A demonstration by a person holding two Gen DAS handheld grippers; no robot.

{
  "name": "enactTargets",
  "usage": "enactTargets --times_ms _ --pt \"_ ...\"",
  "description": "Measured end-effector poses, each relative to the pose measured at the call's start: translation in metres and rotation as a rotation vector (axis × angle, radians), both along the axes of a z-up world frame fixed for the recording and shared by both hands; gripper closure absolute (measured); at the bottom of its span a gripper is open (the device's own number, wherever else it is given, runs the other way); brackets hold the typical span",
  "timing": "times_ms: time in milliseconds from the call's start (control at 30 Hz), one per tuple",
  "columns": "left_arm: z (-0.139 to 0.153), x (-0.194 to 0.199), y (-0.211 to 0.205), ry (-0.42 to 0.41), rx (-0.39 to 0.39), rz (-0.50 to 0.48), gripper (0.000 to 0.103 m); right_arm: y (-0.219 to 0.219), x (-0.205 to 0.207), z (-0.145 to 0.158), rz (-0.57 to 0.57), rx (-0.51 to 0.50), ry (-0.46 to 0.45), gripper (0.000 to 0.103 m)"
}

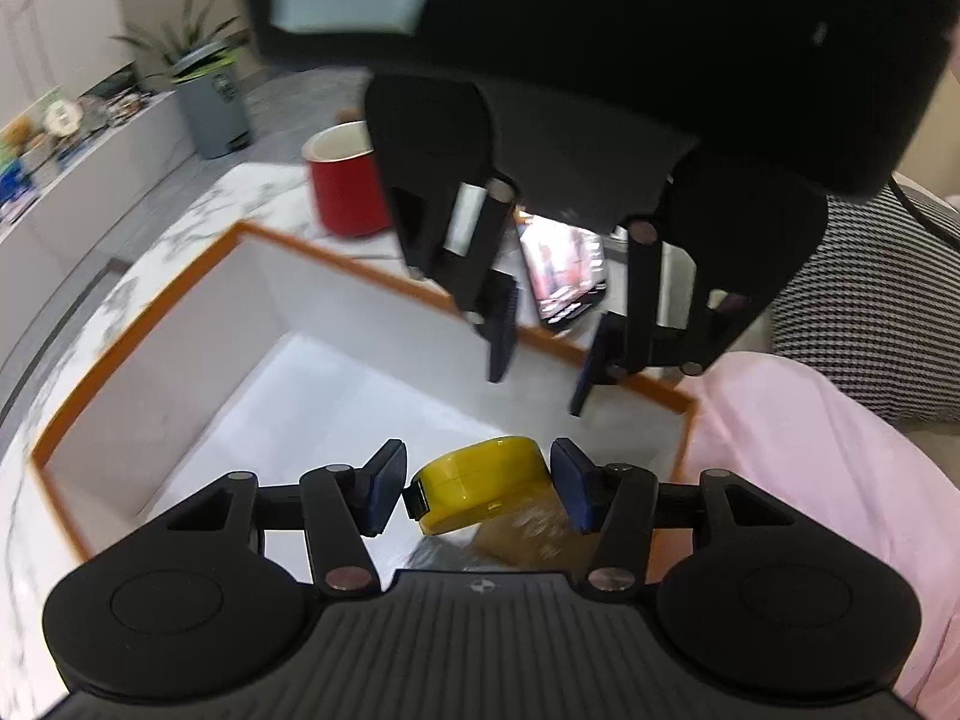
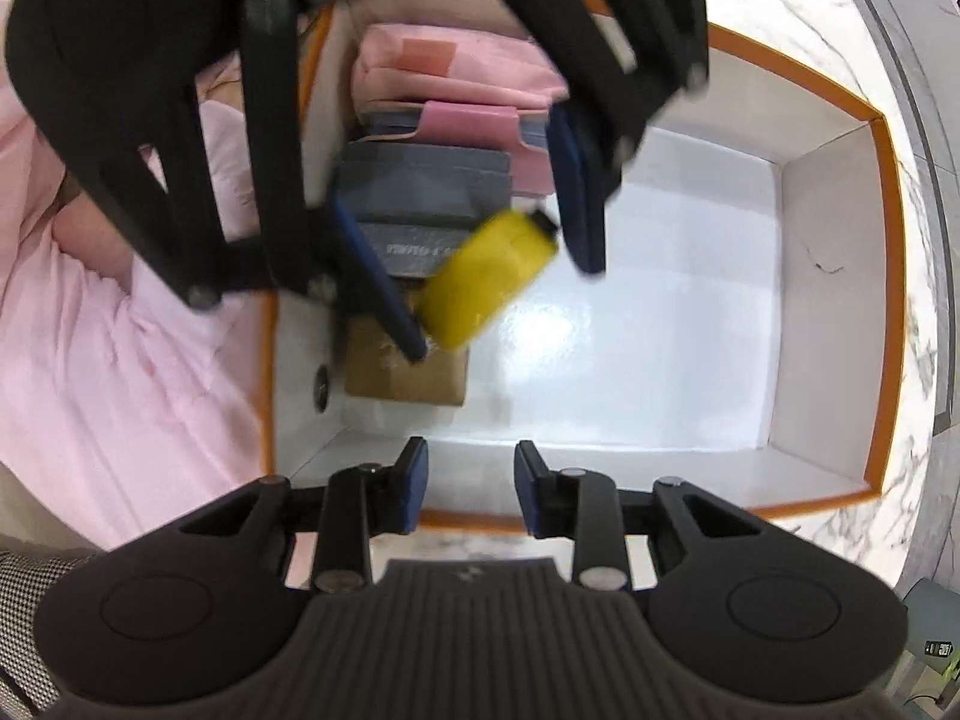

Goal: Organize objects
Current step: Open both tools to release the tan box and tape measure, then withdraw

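- Yellow tape measure [image 1: 480, 483] sits between left gripper [image 1: 477, 495] pads, clamped, over the orange-rimmed white box [image 1: 180, 324].
- Right gripper [image 2: 471, 495] hangs above the box, jaws parted, empty.

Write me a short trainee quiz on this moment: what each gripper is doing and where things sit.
1. What does the left gripper hold?
A. a red mug
B. a yellow tape measure
C. a phone

2. True or false: the right gripper is clamped on a pink pouch.

3. Fill in: both grippers are above a white box whose rim is ___.

Key: 1 B. 2 False: its jaws are open with nothing between them. 3 orange.
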State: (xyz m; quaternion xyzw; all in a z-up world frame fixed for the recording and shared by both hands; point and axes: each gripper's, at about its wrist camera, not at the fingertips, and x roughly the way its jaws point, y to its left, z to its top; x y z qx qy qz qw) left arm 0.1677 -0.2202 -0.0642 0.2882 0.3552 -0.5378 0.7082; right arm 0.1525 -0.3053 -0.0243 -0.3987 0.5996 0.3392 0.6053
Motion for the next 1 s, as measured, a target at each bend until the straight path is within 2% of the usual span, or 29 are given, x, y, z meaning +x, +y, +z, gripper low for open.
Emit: enactTargets --times_ms 367,600,767,1000 --pt "-0.02 -0.007 -0.033 0.02 0.029 -0.202 0.041 -0.005 -0.014 0.02 -0.02 0.034 -0.031 0.071" --pt "-0.03 -0.004 -0.041 0.069 0.028 -0.299 0.041 -0.004 -0.015 0.023 -0.055 0.047 -0.022 0.072" --pt "-0.035 -0.002 -0.038 0.104 0.02 -0.319 0.041 0.002 -0.015 0.02 -0.051 0.049 -0.018 0.072" --pt "-0.038 0.004 -0.039 0.15 0.013 -0.293 0.042 0.007 -0.014 0.017 -0.066 0.05 -0.007 0.071"
